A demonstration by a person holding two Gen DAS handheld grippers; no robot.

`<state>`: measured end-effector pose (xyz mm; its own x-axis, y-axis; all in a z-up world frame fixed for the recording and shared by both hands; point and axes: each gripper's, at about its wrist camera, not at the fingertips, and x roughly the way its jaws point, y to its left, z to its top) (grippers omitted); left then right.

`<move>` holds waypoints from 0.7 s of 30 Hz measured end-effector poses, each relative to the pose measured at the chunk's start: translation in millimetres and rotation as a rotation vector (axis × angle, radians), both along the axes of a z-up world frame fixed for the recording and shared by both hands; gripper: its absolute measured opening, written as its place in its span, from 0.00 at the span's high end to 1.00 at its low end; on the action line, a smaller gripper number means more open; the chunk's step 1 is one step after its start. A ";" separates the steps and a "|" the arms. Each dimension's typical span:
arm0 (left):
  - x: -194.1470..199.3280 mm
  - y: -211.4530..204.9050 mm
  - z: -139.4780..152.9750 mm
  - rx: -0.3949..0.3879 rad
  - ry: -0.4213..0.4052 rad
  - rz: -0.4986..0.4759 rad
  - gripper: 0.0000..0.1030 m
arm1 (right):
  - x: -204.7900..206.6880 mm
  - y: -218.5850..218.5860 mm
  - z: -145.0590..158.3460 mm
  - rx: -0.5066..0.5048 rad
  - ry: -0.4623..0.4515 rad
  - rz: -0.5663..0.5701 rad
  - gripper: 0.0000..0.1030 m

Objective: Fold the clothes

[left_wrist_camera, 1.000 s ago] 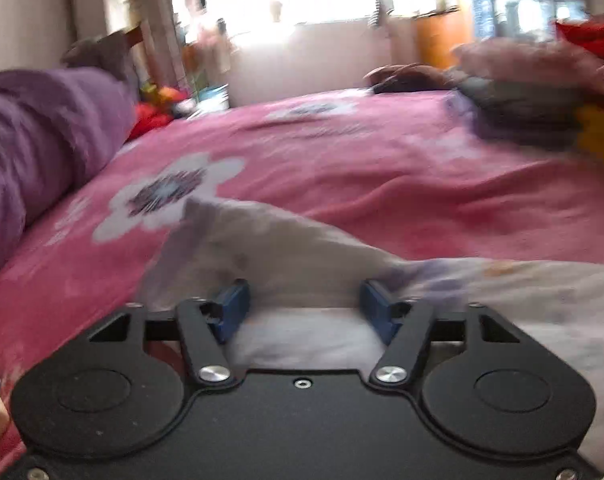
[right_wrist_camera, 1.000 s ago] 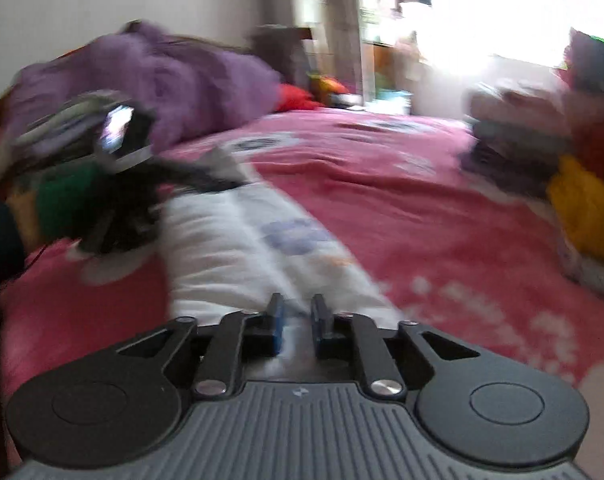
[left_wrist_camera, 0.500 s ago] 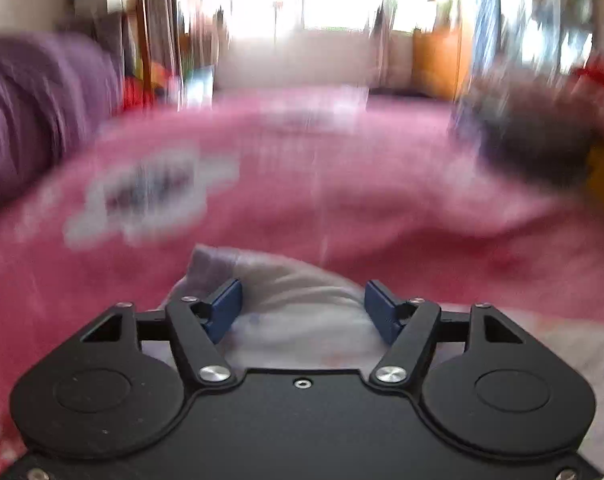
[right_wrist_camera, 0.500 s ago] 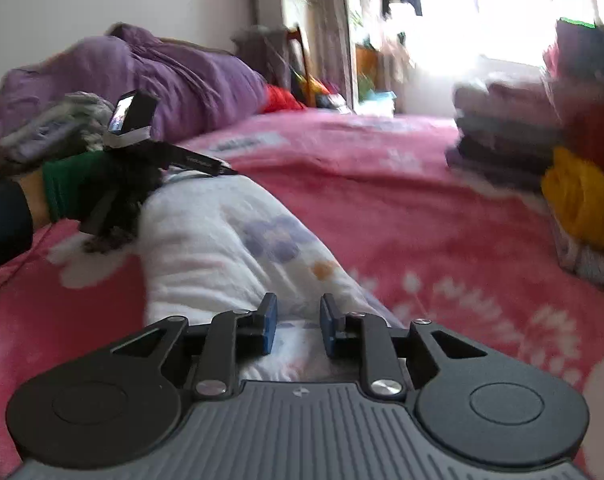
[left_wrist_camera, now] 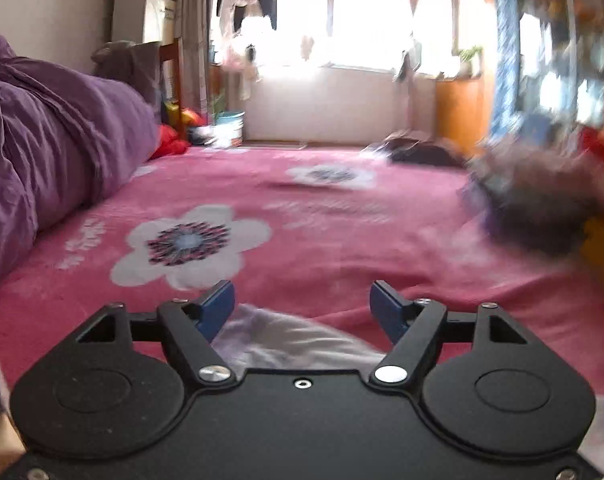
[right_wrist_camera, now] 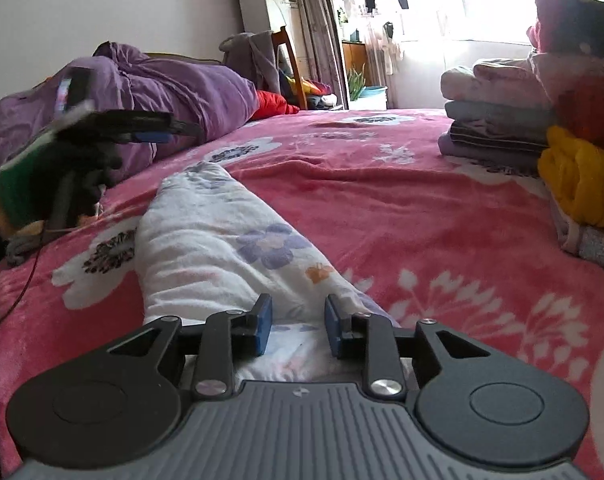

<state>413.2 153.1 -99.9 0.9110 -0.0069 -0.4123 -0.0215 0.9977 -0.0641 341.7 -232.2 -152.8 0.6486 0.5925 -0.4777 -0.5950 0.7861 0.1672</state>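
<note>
A: Where's the garment right now?

B: The white flowered garment [right_wrist_camera: 229, 248] lies folded into a long narrow strip on the pink bedspread [right_wrist_camera: 382, 208], running away from the right-wrist camera toward the purple duvet [right_wrist_camera: 173, 92]. Its near end sits right under the right tongs [right_wrist_camera: 295, 326].

A: And those tongs, are they gripping?

B: No, released. The two blue pads [right_wrist_camera: 263, 324] stand apart with cloth showing in the gap between them, nothing pinched.

A: The other side?

B: The left tongs [left_wrist_camera: 302, 308] are spread wide, empty. In the left-wrist view only a pale edge of the garment [left_wrist_camera: 293, 340] shows just below and behind the pads, and beyond them it's bare bedspread [left_wrist_camera: 342, 248] with a big white flower print [left_wrist_camera: 189, 246].

A: Can you see that tool from the right side?

B: Yes, at the left of the right-wrist view. The left tongs [right_wrist_camera: 149, 132] are up off the bed, beside the far end of the strip and not touching it, held by a hand [right_wrist_camera: 61, 176] in a dark glove with a green cuff. It's blurred there.

A: Anything else on the bed?

B: A stack of folded clothes [right_wrist_camera: 498, 120] at the right, well apart from the garment, with a yellow piece [right_wrist_camera: 582, 176] nearer the camera
</note>
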 end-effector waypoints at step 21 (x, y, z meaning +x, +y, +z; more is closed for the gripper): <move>-67.2 12.6 -32.9 -0.224 0.106 -0.034 0.25 | -12.1 -26.8 18.9 0.090 -0.002 -0.028 0.59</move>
<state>346.0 165.7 -132.8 0.8605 -0.1388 -0.4903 -0.0064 0.9592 -0.2827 329.7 -259.0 -133.8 0.6663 0.6147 -0.4220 -0.5734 0.7842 0.2369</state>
